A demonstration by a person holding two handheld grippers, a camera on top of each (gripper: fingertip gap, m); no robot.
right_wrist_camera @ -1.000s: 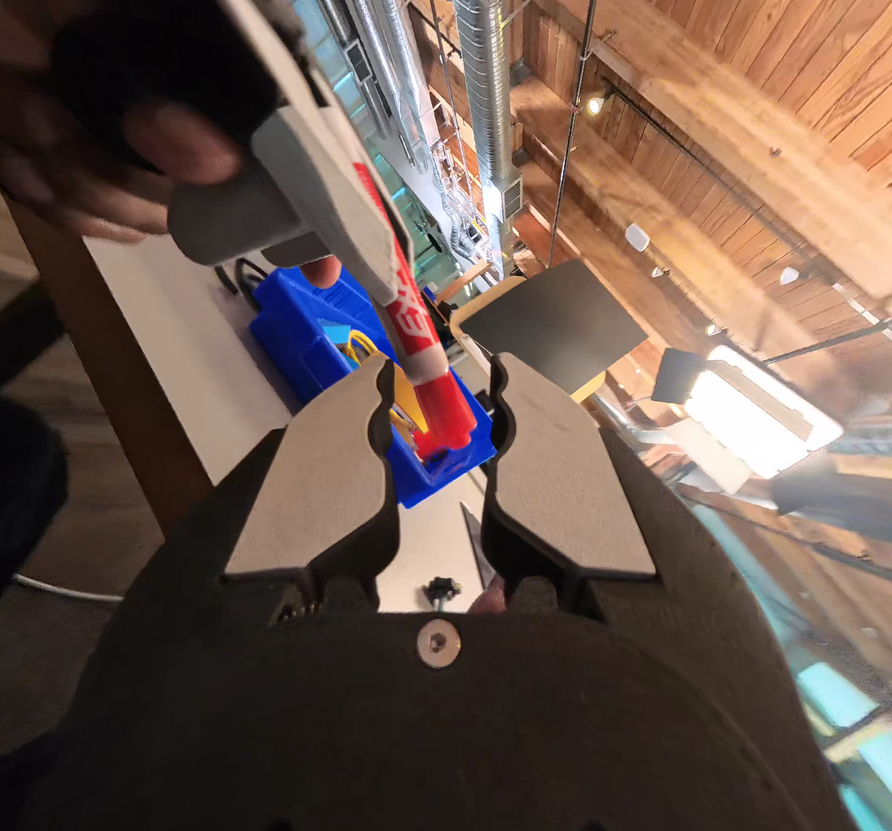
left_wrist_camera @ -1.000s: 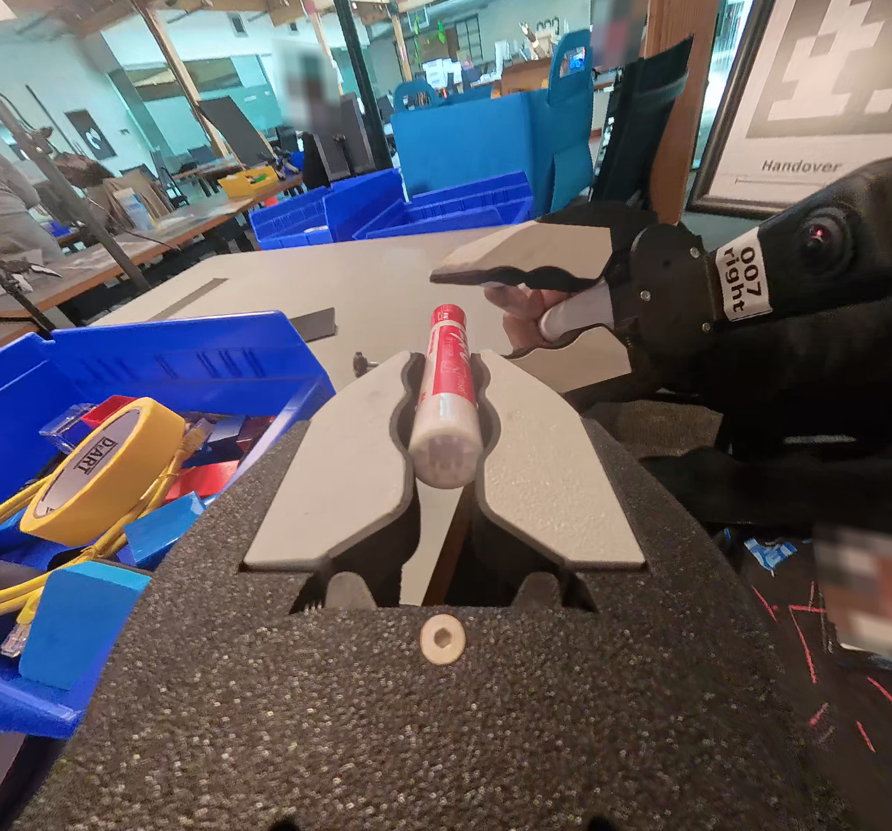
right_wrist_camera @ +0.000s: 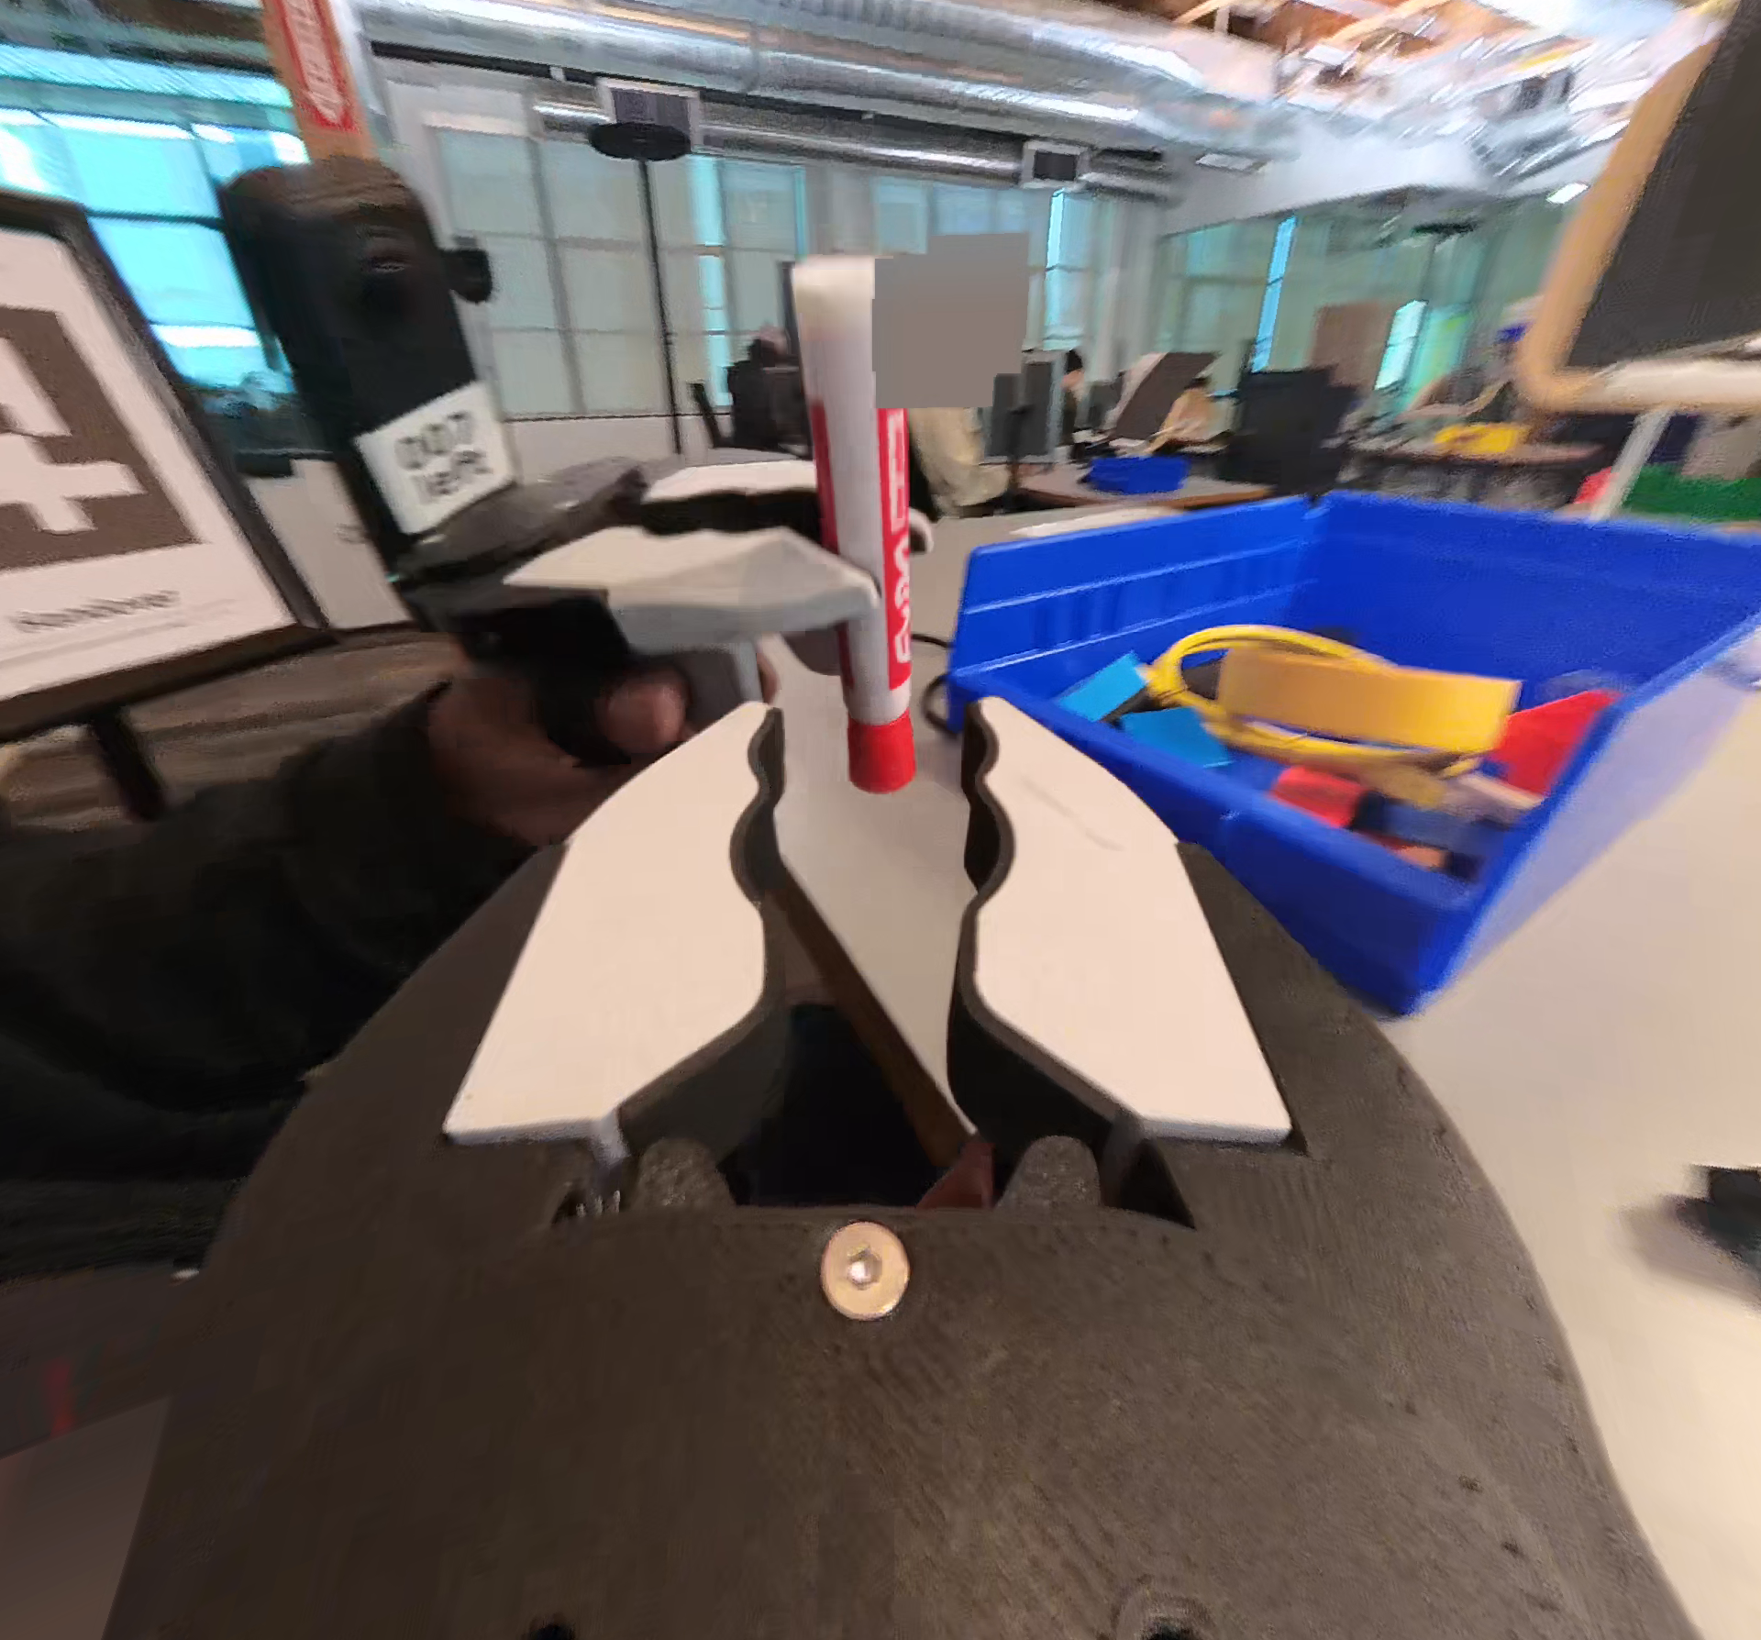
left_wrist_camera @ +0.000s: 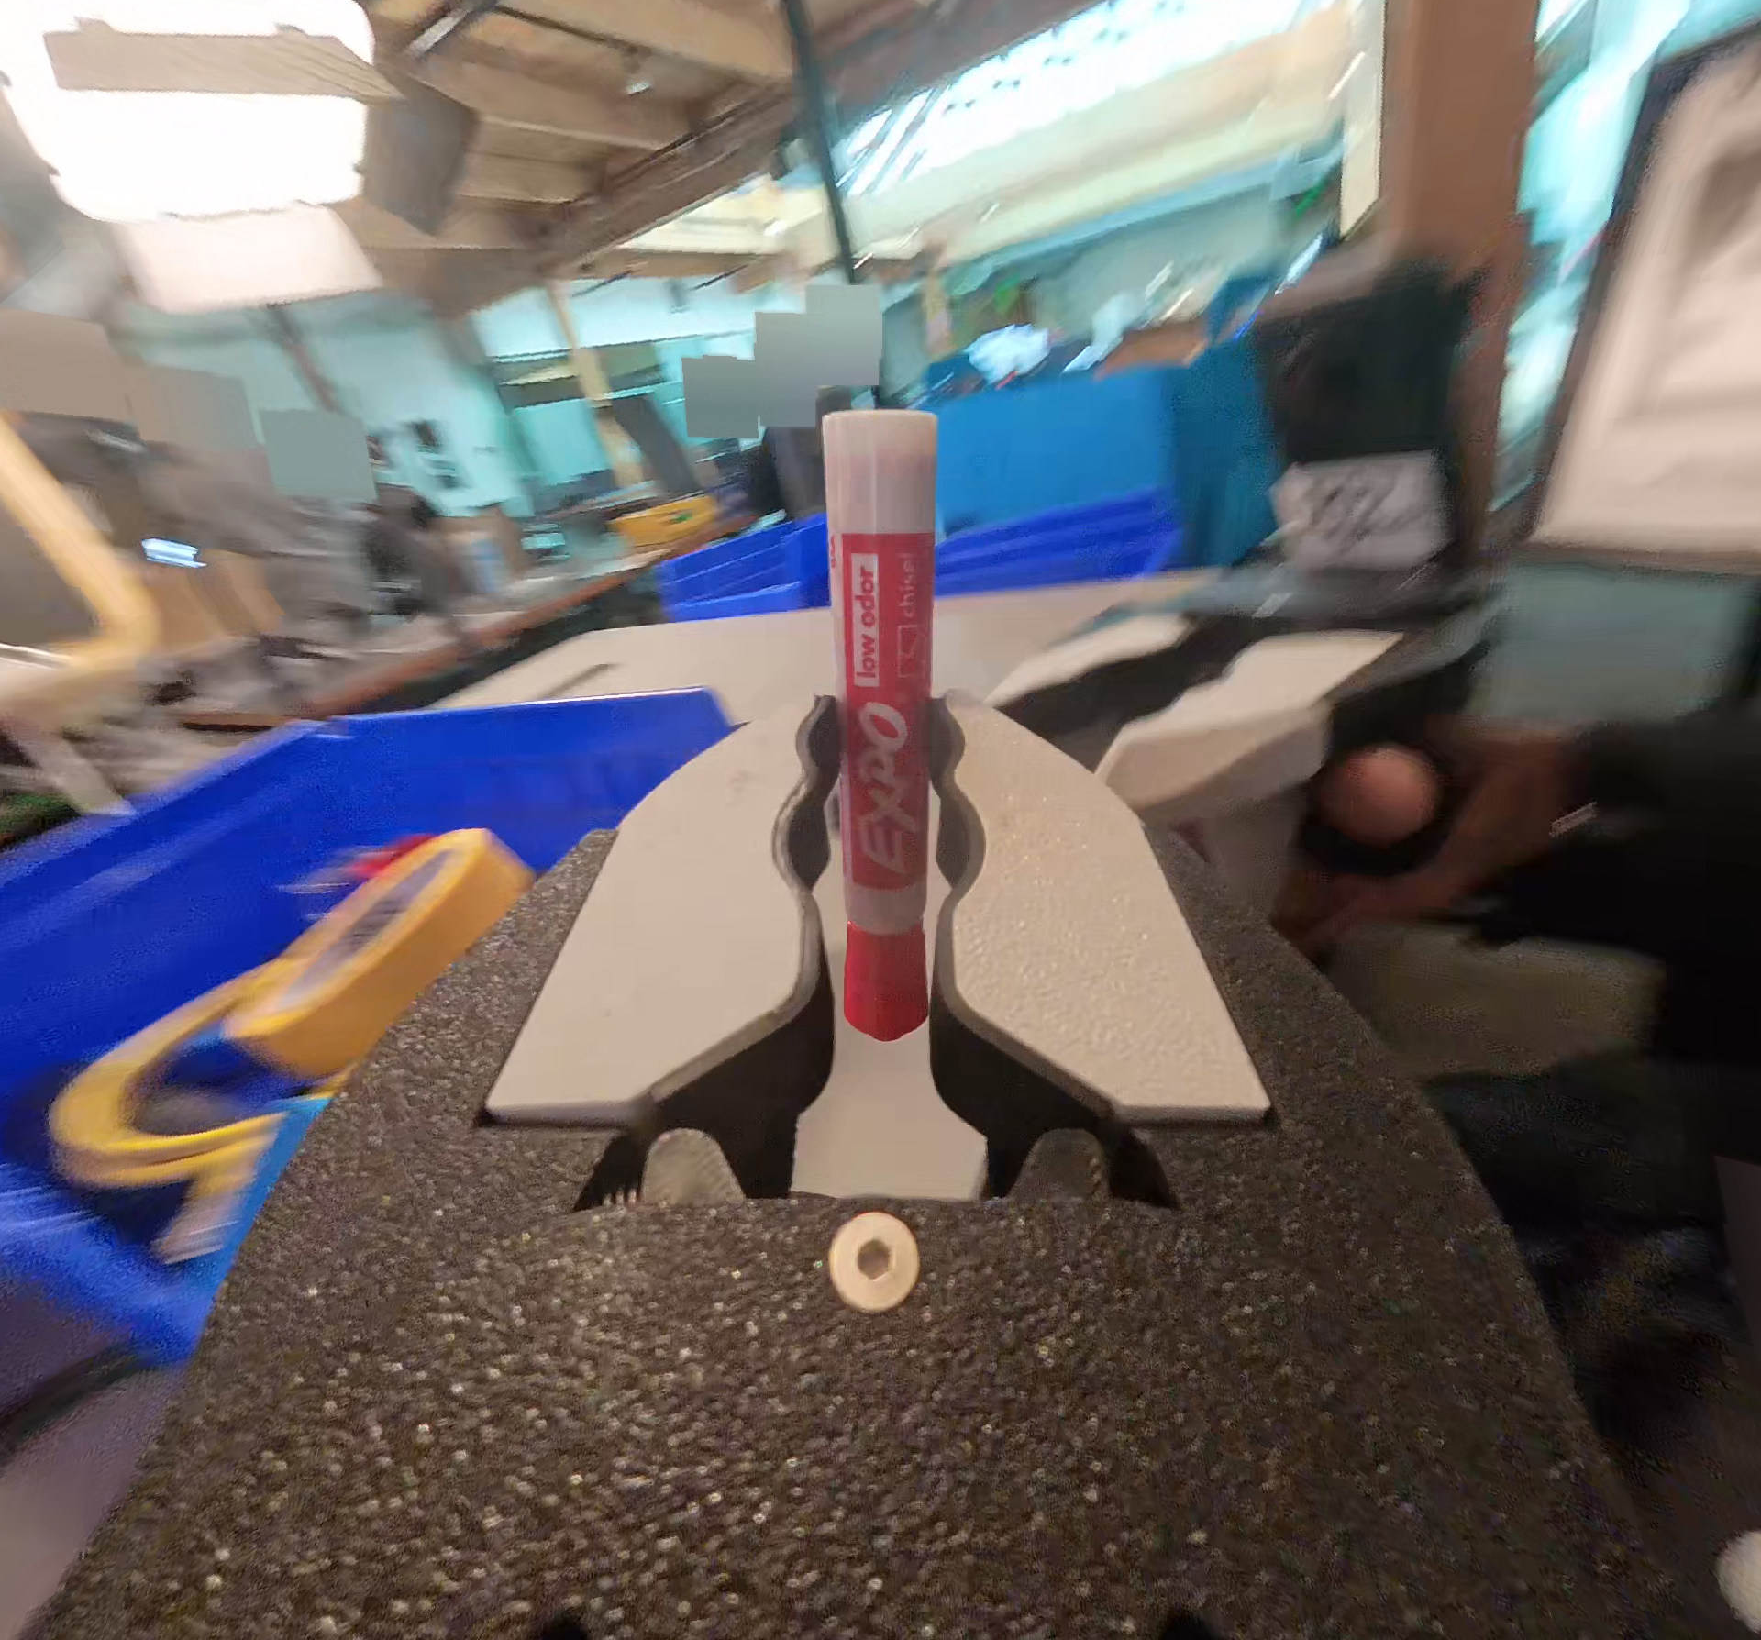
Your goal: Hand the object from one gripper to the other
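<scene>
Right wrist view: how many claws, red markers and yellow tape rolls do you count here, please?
Claws: 2 (left claw shut on the marker, right claw open)
Red marker: 1
Yellow tape roll: 1
Total: 4

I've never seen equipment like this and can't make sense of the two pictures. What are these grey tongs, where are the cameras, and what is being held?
These are hand-held tongs, one in each of a person's hands, each with its own camera looking along its fingers. The left wrist view shows the left tongs shut on a red marker, held upright with its red cap down. The right wrist view shows the right tongs open, just below the cap of that same marker, not touching it. On the table stands a blue bin holding a yellow tape roll and other small items.
</scene>
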